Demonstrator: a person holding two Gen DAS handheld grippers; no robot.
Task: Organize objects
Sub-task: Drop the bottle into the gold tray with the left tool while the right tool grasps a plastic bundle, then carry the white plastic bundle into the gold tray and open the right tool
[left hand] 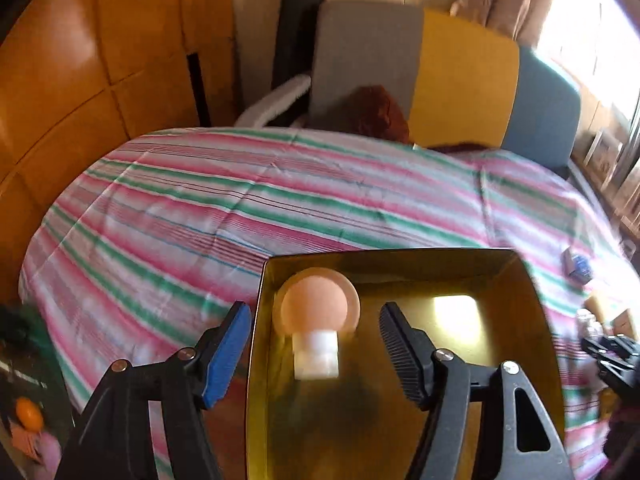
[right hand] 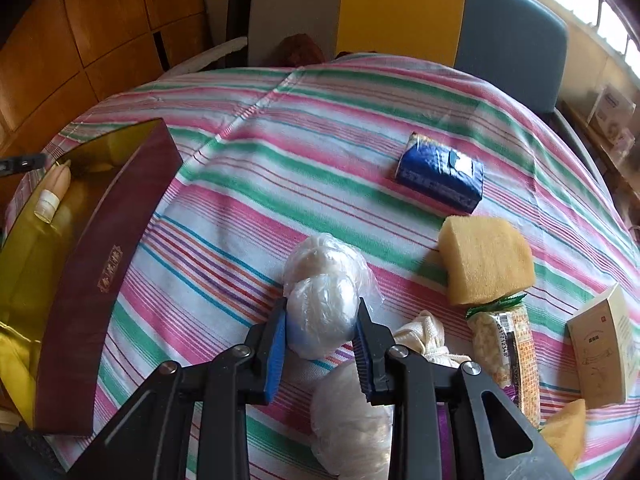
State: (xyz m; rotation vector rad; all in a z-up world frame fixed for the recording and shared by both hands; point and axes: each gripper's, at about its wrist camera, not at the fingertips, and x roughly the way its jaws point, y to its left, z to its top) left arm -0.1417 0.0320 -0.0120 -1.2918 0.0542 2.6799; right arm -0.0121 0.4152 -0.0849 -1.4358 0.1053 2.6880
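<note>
A maroon box with a gold lining (left hand: 400, 400) (right hand: 100, 264) lies on the striped cloth. A peach round brush with a white handle (left hand: 316, 320) (right hand: 52, 192) lies inside it. My left gripper (left hand: 316, 352) is open, its fingers spread over the box's left wall and the brush. My right gripper (right hand: 320, 340) is shut on a white ball wrapped in clear plastic (right hand: 320, 320). A second wrapped ball (right hand: 320, 260) sits just behind it and a third (right hand: 348, 420) lies under the gripper.
On the cloth to the right lie a blue packet (right hand: 440, 176), a yellow sponge (right hand: 484, 260), a packed corn cob (right hand: 504, 352), a knotted cream cloth (right hand: 424, 340) and a small cream carton (right hand: 604, 348). Chairs (right hand: 400, 8) stand behind the table.
</note>
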